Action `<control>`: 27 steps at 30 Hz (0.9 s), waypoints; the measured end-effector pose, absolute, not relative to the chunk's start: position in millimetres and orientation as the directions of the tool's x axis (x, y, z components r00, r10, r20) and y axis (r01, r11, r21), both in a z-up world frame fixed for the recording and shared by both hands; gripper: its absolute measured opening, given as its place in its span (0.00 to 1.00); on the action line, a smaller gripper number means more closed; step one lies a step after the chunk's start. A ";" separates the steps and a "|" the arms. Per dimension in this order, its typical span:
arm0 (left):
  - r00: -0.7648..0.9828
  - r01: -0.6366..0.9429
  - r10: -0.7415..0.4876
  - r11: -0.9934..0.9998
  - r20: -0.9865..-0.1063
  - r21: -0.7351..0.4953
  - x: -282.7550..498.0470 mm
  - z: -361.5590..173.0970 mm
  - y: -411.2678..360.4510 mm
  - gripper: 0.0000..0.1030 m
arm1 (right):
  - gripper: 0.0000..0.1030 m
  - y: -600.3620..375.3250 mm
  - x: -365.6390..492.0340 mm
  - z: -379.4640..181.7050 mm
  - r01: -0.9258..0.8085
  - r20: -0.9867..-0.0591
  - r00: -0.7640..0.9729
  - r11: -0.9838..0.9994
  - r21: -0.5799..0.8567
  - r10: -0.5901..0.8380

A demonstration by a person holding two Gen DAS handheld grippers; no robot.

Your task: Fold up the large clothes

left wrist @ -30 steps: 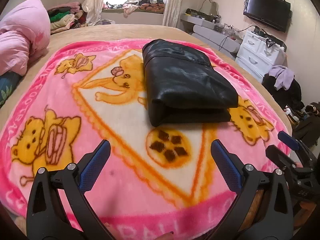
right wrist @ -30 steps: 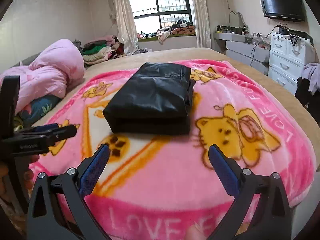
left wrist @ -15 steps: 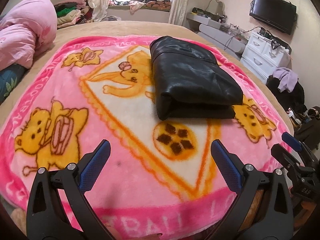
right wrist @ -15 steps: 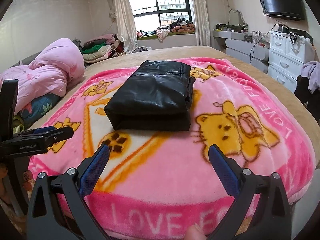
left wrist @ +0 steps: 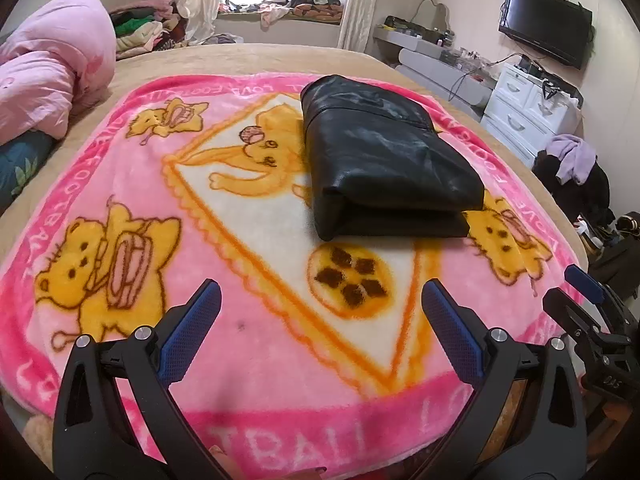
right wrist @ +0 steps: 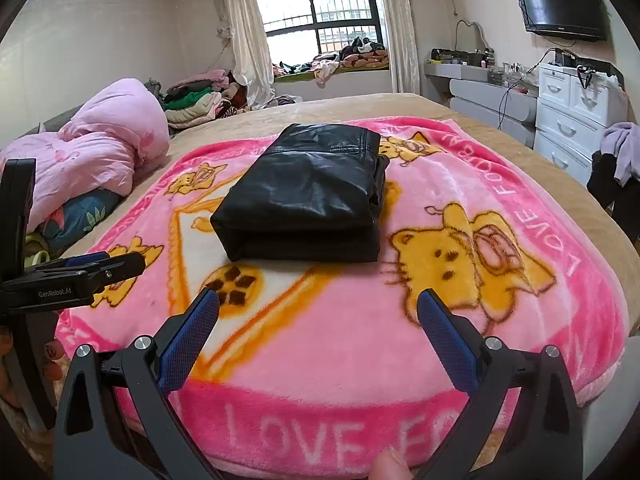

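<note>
A black leather garment lies folded into a thick rectangle on the pink cartoon blanket; it also shows in the right wrist view. My left gripper is open and empty, held above the blanket's near edge, well short of the garment. My right gripper is open and empty, also near the front edge. Each gripper shows at the side of the other's view: the right one and the left one.
A pink duvet is heaped at the bed's left side. Piled clothes lie by the window. White drawers, a grey desk and clothes on a chair stand to the right of the bed.
Both grippers have drawn back from the folded garment toward the bed's front edge and lifted a little. Both stay open. The garment has not moved.
</note>
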State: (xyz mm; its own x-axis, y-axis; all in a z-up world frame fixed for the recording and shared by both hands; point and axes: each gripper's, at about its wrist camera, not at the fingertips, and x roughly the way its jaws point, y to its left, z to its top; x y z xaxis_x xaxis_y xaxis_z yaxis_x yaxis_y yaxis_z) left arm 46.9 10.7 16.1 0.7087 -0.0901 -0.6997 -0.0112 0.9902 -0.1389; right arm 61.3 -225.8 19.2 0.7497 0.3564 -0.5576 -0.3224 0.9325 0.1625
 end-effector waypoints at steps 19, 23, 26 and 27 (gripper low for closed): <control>0.708 -0.026 -0.071 0.992 -0.703 -0.126 42.9 17.5 14.6 0.91 | 0.96 -220.2 58.3 21.2 -0.330 -0.556 0.752 0.932 0.148 0.354; 0.707 -0.029 -0.066 0.992 -0.704 -0.122 43.1 17.3 14.4 0.91 | 0.96 -221.1 58.7 20.7 -0.330 -0.556 0.751 0.932 0.151 0.355; 0.706 -0.030 -0.065 0.992 -0.705 -0.121 42.8 17.4 16.9 0.91 | 0.96 -219.5 58.7 20.8 -0.329 -0.558 0.750 0.932 0.151 0.355; 0.706 -0.029 -0.064 0.992 -0.705 -0.120 43.0 17.3 15.7 0.91 | 0.96 -219.0 58.6 20.8 -0.329 -0.559 0.750 0.932 0.151 0.355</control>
State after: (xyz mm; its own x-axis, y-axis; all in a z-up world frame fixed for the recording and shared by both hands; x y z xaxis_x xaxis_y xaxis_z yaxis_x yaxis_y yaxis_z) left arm 43.0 15.7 17.3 0.7064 -0.0645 -0.7049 -0.0295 0.9923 -0.1203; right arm 58.6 -219.0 20.8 0.7495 0.3547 -0.5590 -0.3287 0.9323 0.1508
